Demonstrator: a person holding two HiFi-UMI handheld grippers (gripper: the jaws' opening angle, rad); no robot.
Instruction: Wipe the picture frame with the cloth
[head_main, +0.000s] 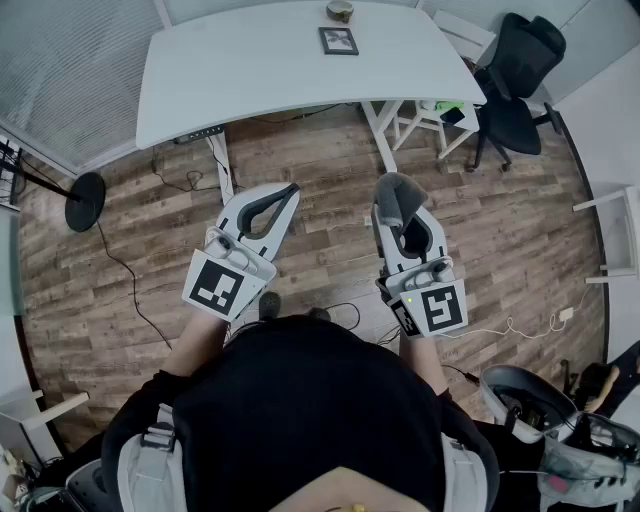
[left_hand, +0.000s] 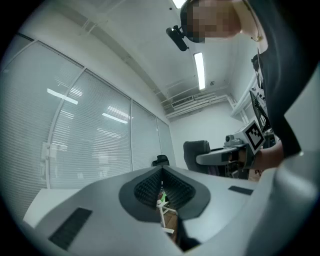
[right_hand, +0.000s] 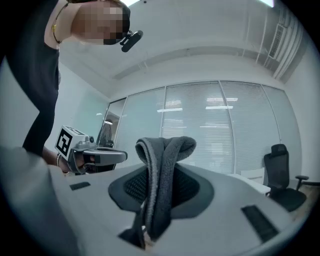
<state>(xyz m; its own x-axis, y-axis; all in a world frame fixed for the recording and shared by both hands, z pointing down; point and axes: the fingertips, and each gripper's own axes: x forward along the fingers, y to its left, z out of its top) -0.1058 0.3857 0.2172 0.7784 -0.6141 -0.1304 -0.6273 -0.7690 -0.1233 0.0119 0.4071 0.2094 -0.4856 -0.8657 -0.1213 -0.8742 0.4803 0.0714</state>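
Because the left gripper (head_main: 288, 190), at centre left, is sitting closed and empty, nothing is bracing the picture frame (head_main: 338, 40), so a wiping push could be sliding it across the white table (head_main: 240, 70) (perhaps off the far edge). The frame is resting at upper centre, small, dark-rimmed, well apart from both grippers. At centre right, the right gripper (head_main: 397, 192) is pinching a folded grey cloth (head_main: 400, 205).

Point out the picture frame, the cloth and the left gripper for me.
picture frame (head_main: 338, 40), head view, centre of the dark frame.
cloth (right_hand: 159, 185), right gripper view, middle of the grey folded strip.
left gripper (head_main: 289, 190), head view, its closed tip.
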